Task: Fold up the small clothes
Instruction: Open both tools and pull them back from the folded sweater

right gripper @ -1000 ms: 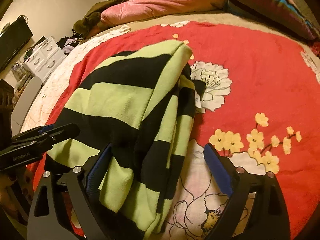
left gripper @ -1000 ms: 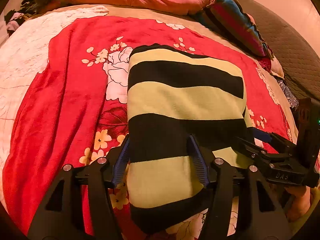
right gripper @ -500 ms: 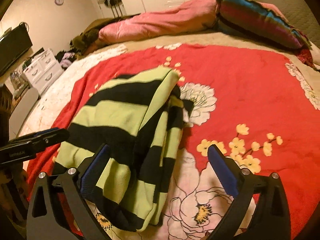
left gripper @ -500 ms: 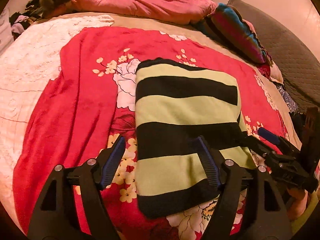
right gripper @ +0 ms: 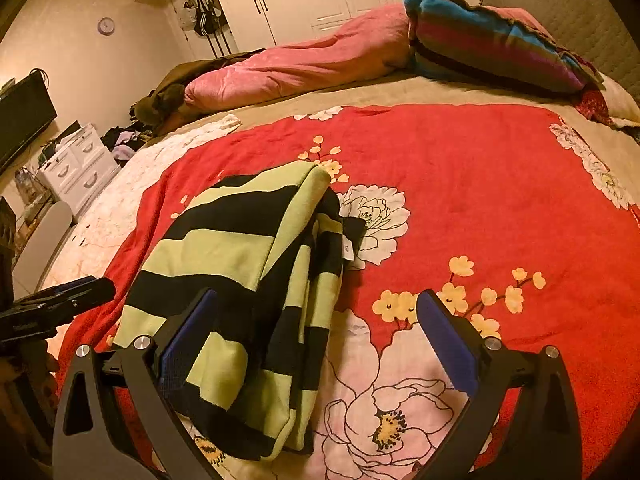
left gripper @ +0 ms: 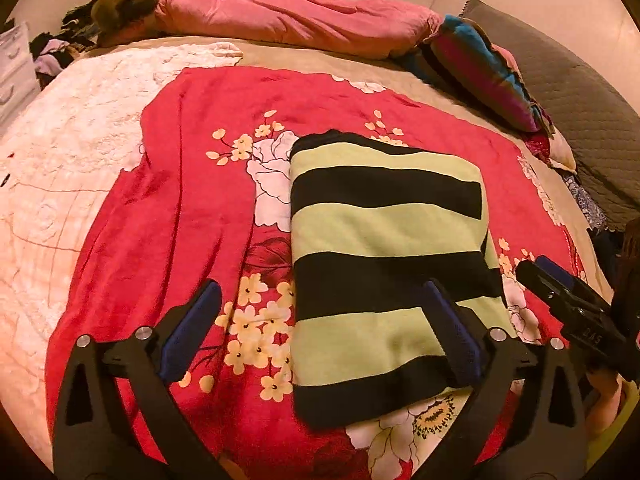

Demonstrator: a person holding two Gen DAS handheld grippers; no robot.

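Striped garment (left gripper: pixel 384 264), green and black, lies folded into a compact rectangle on the red floral blanket (left gripper: pixel 192 184) that covers the bed. In the left wrist view its top face is flat and its edges are roughly square. In the right wrist view the side of the garment toward the blanket's white flower shows several stacked layers, and a small white label (right gripper: pixel 347 249) sticks out there.

Left hand-held gripper (left gripper: pixel 320 332): its jaws have just been opening and now stand wide. One blue pad is above the blanket beside the garment; the other is above the garment's near corner. Neither pad presses on the fabric.

Right hand-held gripper (right gripper: pixel 316 348): its jaws have just been opening and also stand wide. One pad is over the near end of the garment, the other over the blanket beside it. Nothing is gripped.

Beyond the garment, at the far edge of the bed, lie a pink duvet (left gripper: pixel 288 20) and a multicoloured striped pillow (left gripper: pixel 480 76). A white drawer unit (right gripper: pixel 76 168) stands off the bed, left of the garment in the right wrist view.
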